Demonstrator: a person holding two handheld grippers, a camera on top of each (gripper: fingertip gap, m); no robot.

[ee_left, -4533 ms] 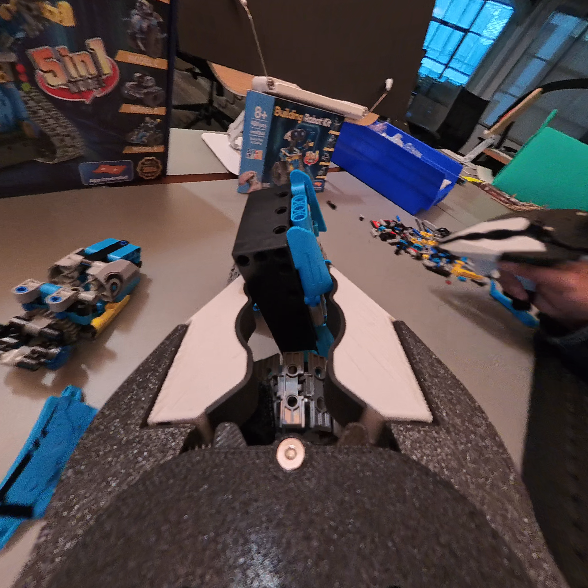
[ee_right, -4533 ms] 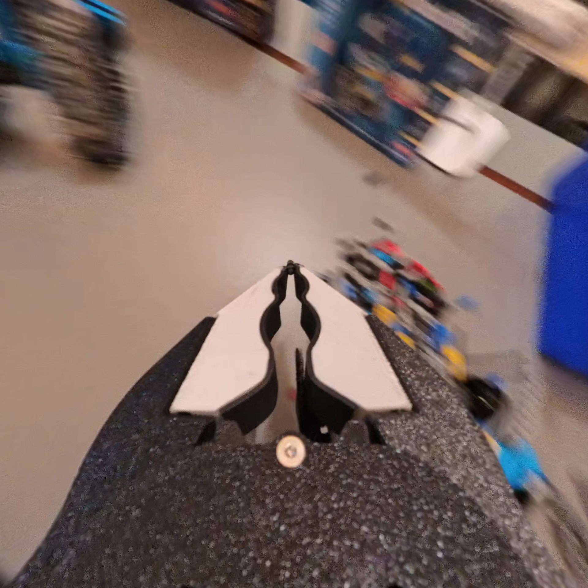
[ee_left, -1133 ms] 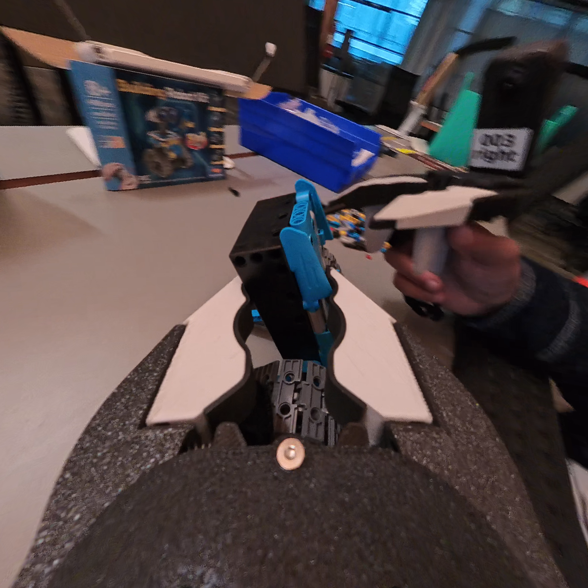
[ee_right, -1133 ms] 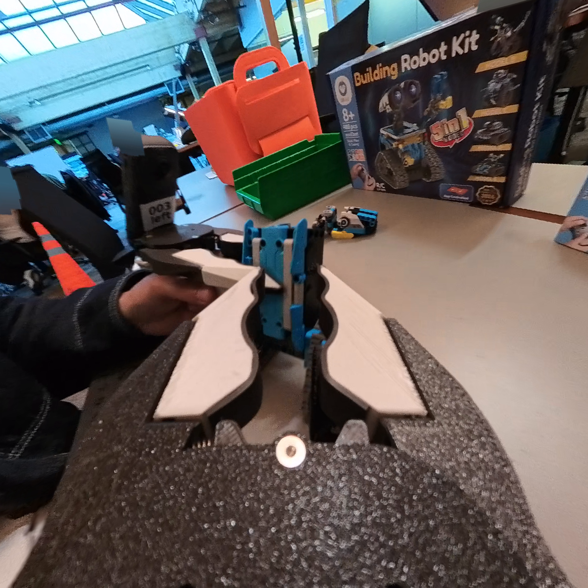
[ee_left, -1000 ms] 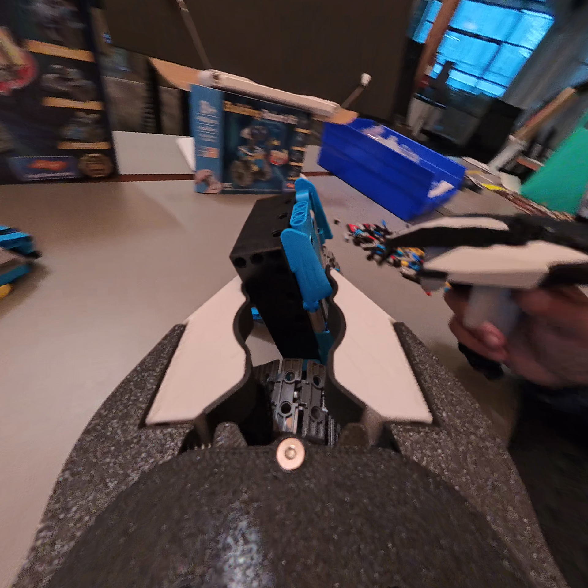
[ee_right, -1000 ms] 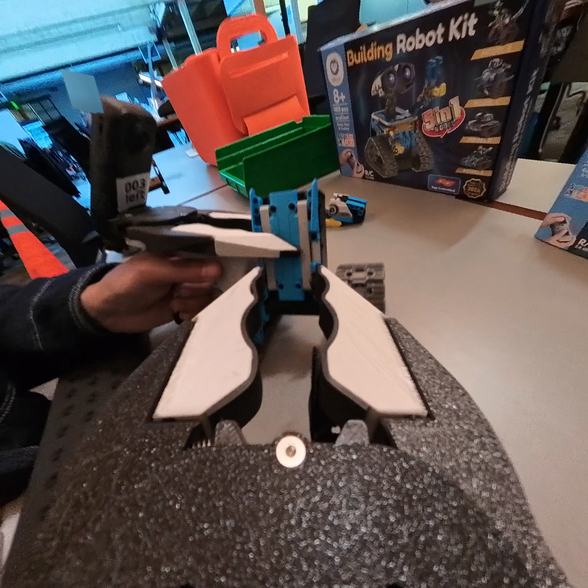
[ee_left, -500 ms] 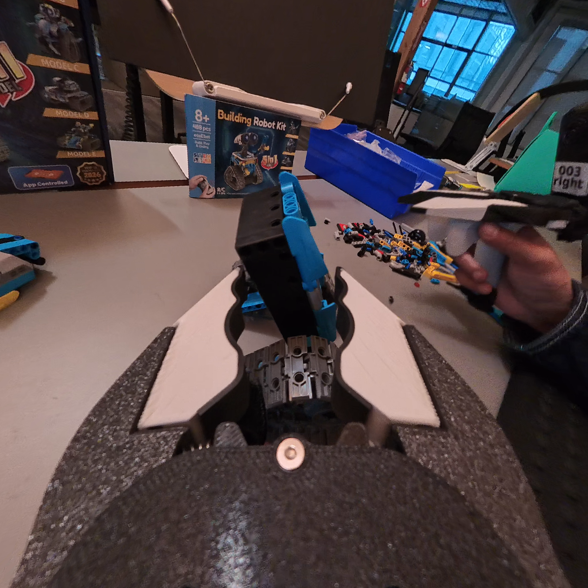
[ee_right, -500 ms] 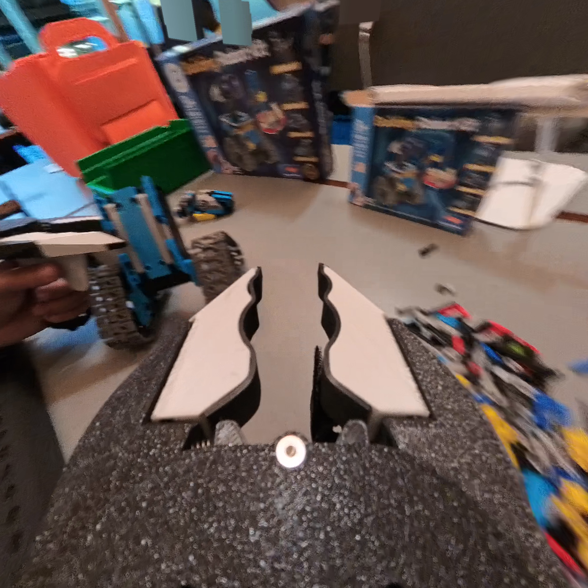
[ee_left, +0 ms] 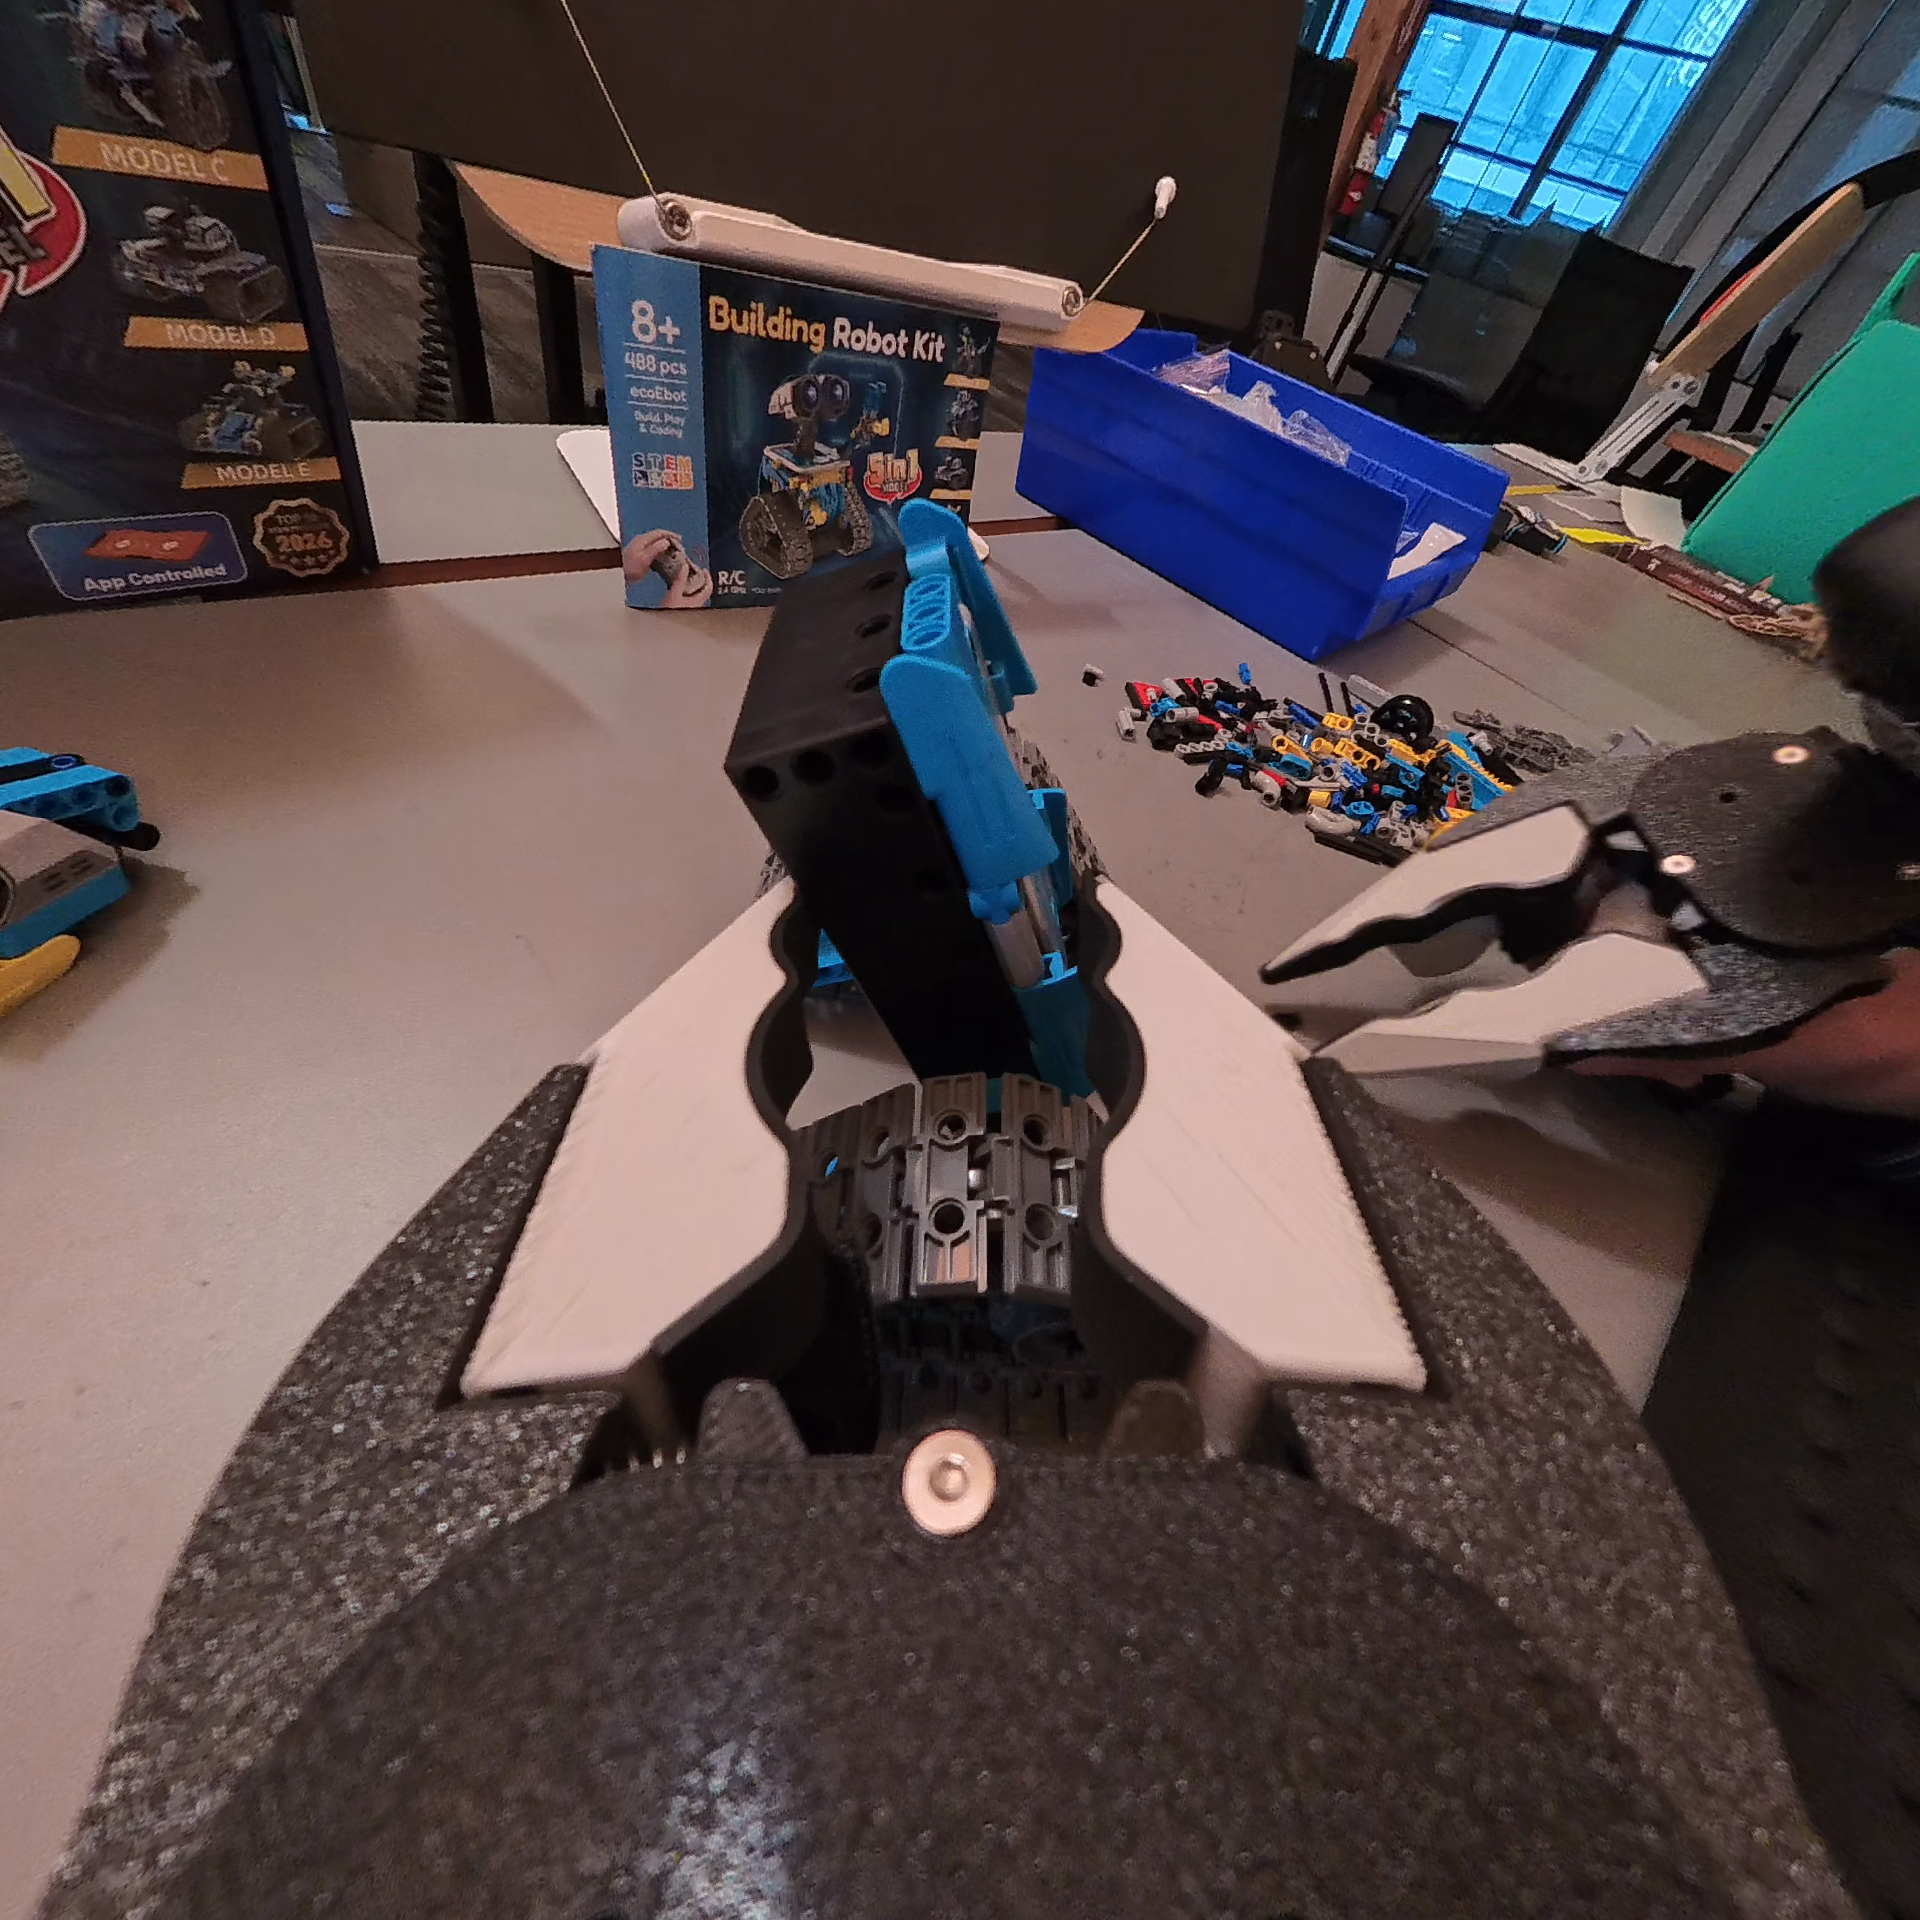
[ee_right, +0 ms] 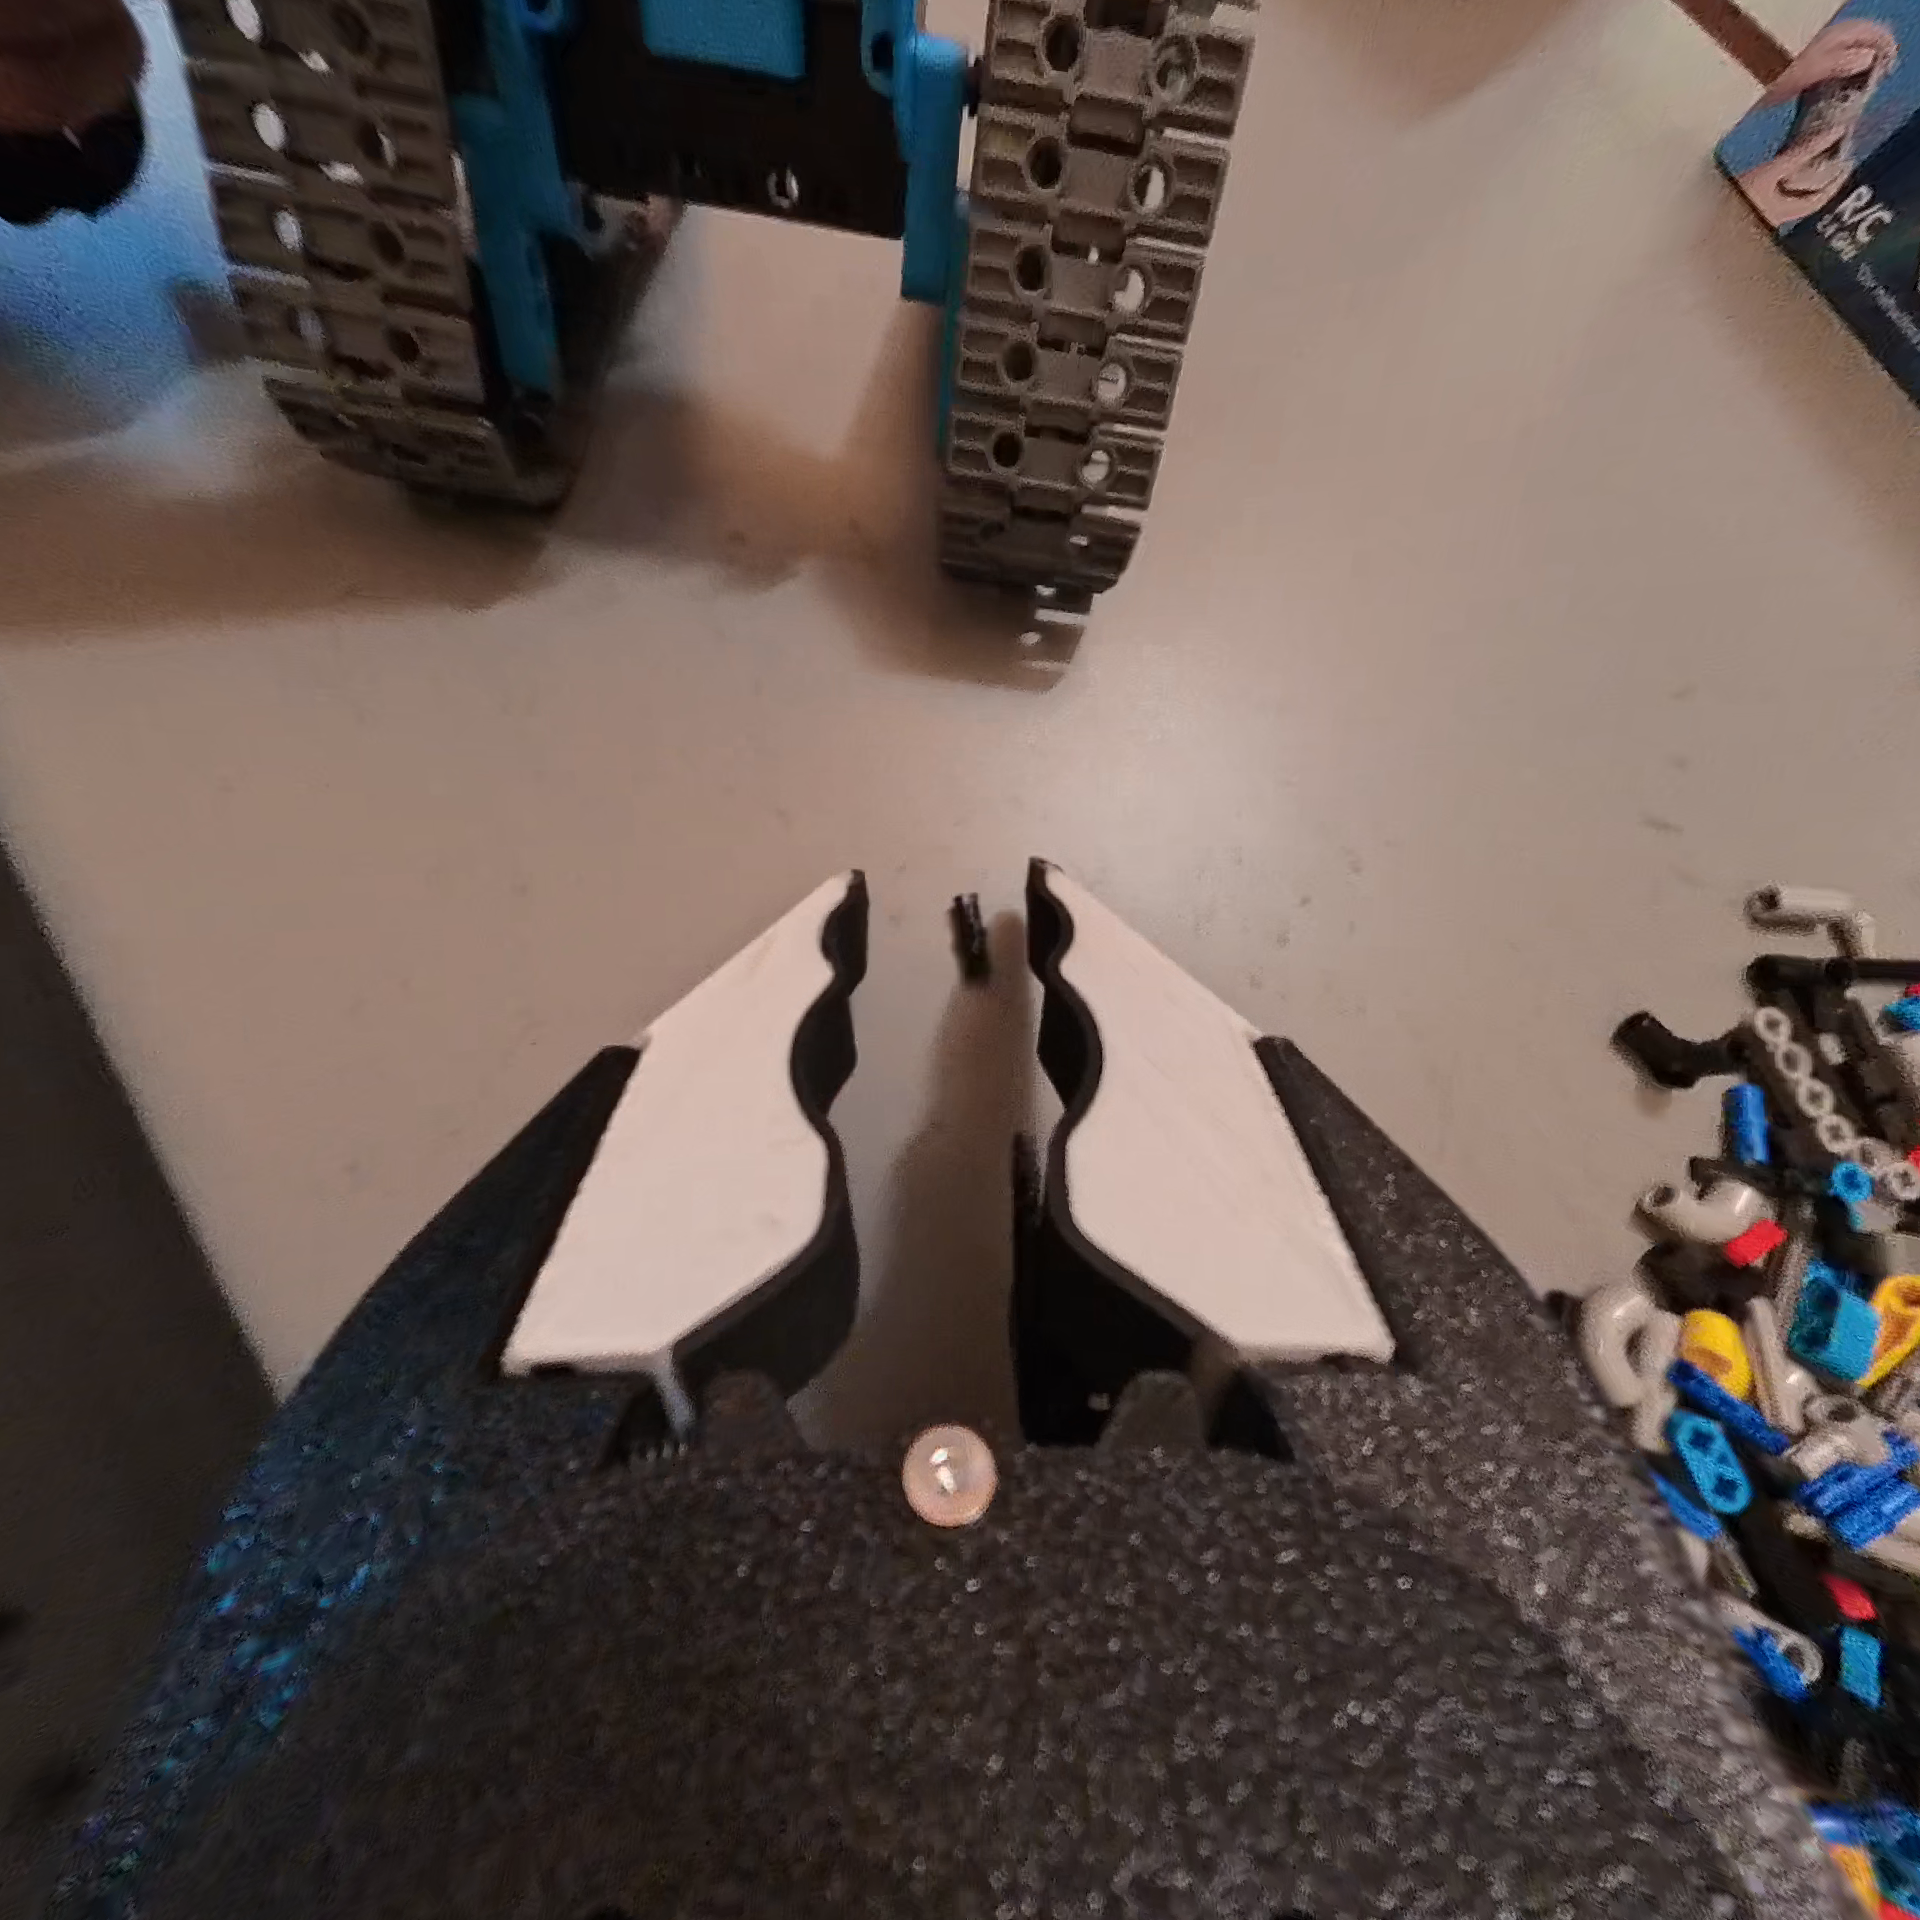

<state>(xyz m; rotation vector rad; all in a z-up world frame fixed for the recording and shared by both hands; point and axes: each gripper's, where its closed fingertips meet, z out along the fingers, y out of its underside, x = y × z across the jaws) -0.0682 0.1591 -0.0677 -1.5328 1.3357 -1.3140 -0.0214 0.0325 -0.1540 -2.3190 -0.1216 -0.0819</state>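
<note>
- Two tools: left tool (ee_left: 940,935), right tool (ee_right: 945,894).
- One tracked model (ee_left: 904,821), with two grey tracks (ee_right: 1081,301).
- Two kit boxes (ee_left: 790,426) along the tabletop's far edge.
- One blue bin (ee_left: 1247,499).
- One heap of loose bricks (ee_left: 1320,758); one small black pin (ee_right: 969,935).

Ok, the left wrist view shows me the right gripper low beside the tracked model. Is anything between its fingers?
Observer: Yes. In the right wrist view a small black pin lies on the table between the fingertips of the open right gripper, touching neither.
Operator: Is the tracked model down on the table?
Observer: Both grey tracks appear to rest on it.
Operator: And the loose parts pile?
Observer: It lies to that gripper's right, apart from the pin.
</note>
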